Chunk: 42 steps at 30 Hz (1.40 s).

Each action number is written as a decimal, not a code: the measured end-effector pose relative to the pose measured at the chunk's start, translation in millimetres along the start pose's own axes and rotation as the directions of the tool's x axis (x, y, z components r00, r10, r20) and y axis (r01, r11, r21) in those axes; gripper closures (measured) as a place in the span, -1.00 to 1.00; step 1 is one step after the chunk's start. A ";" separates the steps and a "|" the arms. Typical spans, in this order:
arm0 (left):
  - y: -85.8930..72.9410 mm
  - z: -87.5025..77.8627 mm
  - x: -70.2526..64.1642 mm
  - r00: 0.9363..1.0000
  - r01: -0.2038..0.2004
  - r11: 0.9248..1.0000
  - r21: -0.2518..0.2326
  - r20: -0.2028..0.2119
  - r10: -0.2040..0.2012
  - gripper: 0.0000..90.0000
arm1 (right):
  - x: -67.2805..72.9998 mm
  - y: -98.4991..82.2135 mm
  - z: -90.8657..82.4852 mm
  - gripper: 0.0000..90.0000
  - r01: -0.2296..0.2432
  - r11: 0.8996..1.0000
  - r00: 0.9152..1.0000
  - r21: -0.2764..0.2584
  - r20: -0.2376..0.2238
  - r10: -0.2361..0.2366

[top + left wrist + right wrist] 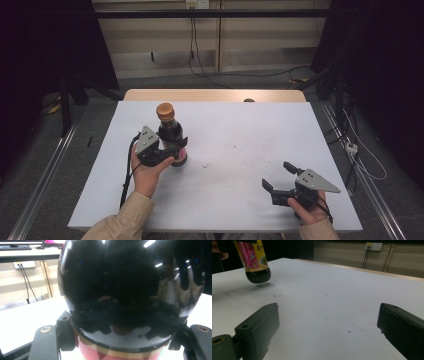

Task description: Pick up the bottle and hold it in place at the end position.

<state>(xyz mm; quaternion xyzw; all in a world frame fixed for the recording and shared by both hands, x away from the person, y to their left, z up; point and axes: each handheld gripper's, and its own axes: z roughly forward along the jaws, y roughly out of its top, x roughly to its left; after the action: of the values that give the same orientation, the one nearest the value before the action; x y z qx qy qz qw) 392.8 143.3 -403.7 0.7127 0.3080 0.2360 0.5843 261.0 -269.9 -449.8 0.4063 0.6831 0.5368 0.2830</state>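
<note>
Left hand-held gripper clamping dark sauce bottle, lifted off table

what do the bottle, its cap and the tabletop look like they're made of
Bottle: glass or hard clear plastic, glossy; sharp light reflections on its dark body in the left gripper view; cannot tell which. Cap: likely plastic, smooth orange-brown. Tabletop: matte white sheet, faintly speckled and scuffed, over a wood-look board showing at the far edge.
</note>
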 end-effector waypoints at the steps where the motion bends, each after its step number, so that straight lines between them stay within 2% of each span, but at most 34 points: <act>1: 1.2 3.8 -0.2 1.000 -0.002 1.000 0.002 0.007 0.002 -0.33 | -0.2 -0.1 -0.1 -0.91 0.000 1.000 1.000 0.001 0.001 0.000; 11: 5.3 18.9 -2.9 0.999 0.004 1.000 0.016 0.038 -0.004 -0.33 | -0.7 -0.2 -1.0 -0.91 0.003 1.000 1.000 -0.001 0.004 -0.003; 27: 13.3 41.8 -10.6 0.996 -0.013 1.000 0.014 0.087 0.012 -0.33 | 0.3 0.3 -0.7 -0.91 0.006 1.000 1.000 -0.003 -0.003 -0.006; 29: 14.7 45.4 -11.9 0.995 -0.004 1.000 0.017 0.096 0.003 -0.32 | 0.3 0.1 -0.6 -0.91 0.005 1.000 1.000 -0.002 -0.002 -0.005; 42: 17.0 59.2 -13.3 0.993 -0.010 1.000 0.012 0.116 0.008 -0.32 | -0.5 -0.5 -0.6 -0.91 0.005 1.000 1.000 0.001 -0.004 -0.005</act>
<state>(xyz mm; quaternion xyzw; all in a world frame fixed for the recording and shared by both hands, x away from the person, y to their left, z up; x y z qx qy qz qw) 427.4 91.0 -398.9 0.7302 0.2720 0.1950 0.5957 260.7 -270.7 -450.2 0.4038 0.6850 0.5364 0.2826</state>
